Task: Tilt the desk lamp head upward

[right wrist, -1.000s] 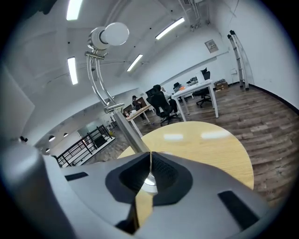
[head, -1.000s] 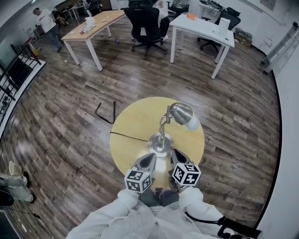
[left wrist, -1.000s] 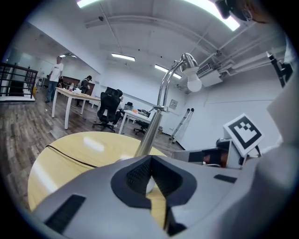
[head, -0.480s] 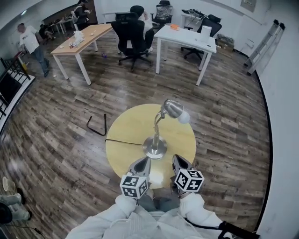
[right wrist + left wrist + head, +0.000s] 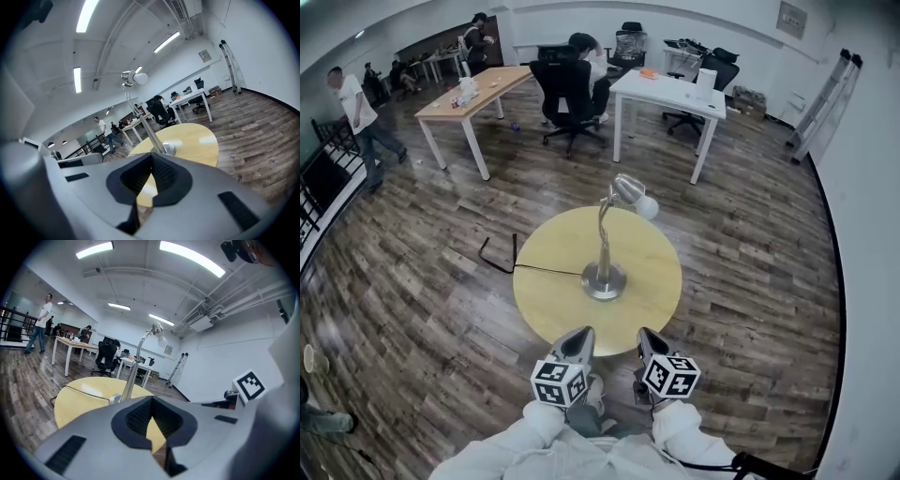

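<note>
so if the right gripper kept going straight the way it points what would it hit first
Most likely the round table, just short of the lamp base: the shut right gripper aims slightly down across it. Depth is unclear, so it may reach the base first.

Bright ceiling strips (image 5: 191,258) light sharp, fisheye-warped views with dark corners.

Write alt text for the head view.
A silver desk lamp stands in the middle of a round yellow table, its head pointing right and a black cord trailing off to the left. The left gripper and right gripper, both shut and empty, hover side by side at the table's near edge.
</note>
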{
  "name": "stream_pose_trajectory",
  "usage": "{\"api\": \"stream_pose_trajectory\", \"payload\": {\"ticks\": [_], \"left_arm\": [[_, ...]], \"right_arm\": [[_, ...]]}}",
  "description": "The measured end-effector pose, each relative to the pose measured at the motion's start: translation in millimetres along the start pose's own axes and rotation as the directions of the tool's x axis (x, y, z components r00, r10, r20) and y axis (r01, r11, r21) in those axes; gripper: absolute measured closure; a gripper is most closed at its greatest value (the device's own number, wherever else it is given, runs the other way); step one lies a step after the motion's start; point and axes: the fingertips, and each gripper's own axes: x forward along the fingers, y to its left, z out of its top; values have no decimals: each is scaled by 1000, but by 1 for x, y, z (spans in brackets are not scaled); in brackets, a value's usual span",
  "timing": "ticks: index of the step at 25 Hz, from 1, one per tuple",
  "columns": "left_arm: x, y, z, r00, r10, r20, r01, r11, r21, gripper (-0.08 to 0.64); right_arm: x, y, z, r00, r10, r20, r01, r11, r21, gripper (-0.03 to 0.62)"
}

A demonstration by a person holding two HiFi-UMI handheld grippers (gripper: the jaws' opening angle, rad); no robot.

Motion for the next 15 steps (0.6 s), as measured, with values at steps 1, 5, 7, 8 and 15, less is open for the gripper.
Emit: {"api": "stream_pose_trajectory", "payload": {"ticks": [1,5,7,8,15], "left_arm": [[-13,-7,-9,1000,6,-11,-6,1000,2,557],[-57,-27,-26,999,34,-15,-34,999,-1,558],[-74,-35,-25,999,44,-6,-43,999,8,557],[-81,-38,-23,999,48,-2,-48,999,12,557],[-115,-49,-9,999,52,12,-52,998,26,557]], "right_arm": [[-12,-1,-11,1000,-4,-9,4,1000,8,578],[-52,8,-36,1000,-5,-24,5,1000,-1,578],[-67,21,-35,1000,7,-13,-7,999,-37,578],[-73,28,-33,1000,16,-5,-17,999,-50,578],[-96,82,-31,999,44,11,-41,984,-175,578]]}}
